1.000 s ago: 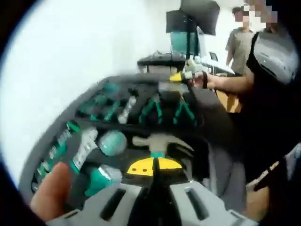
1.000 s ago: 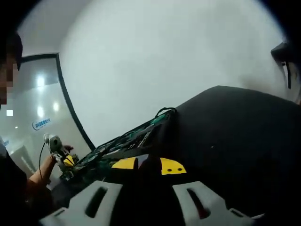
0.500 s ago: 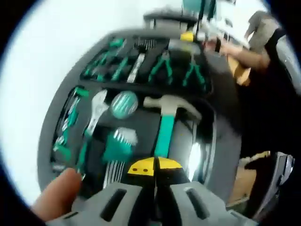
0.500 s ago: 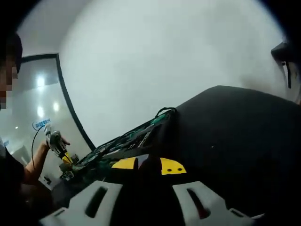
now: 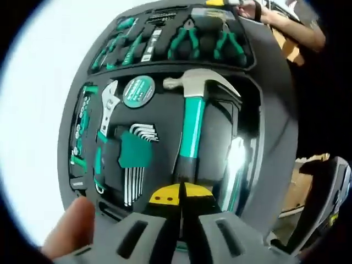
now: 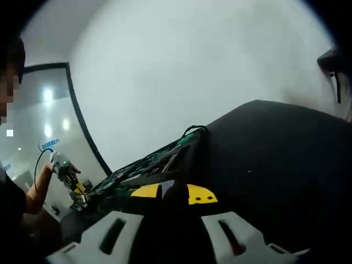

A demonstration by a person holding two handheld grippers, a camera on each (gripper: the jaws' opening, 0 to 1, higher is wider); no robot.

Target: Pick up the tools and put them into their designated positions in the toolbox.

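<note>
An open grey toolbox (image 5: pixel 269 126) lies below my left gripper (image 5: pixel 180 193), whose yellow-tipped jaws are shut with nothing between them. Just past the tips lies the black end of a teal-handled hammer (image 5: pixel 191 121), seated in its slot. Beside it sit a round tape measure (image 5: pixel 138 91), an adjustable wrench (image 5: pixel 107 110) and a hex key set (image 5: pixel 133 159). Pliers (image 5: pixel 187 41) and screwdrivers (image 5: pixel 118 47) fill the far row. My right gripper (image 6: pixel 173 193) is shut and empty, low beside the toolbox's edge (image 6: pixel 154 162).
A fingertip (image 5: pixel 71 231) shows beside the left jaws. A person's arm (image 5: pixel 294 30) reaches over the toolbox's far end. In the right gripper view a dark case surface (image 6: pixel 264 165) rises on the right, with a white wall behind and a glass partition (image 6: pixel 44 121) at left.
The left gripper's camera has risen and tipped down, so the toolbox is now seen from above. The right gripper view has stayed the same.
</note>
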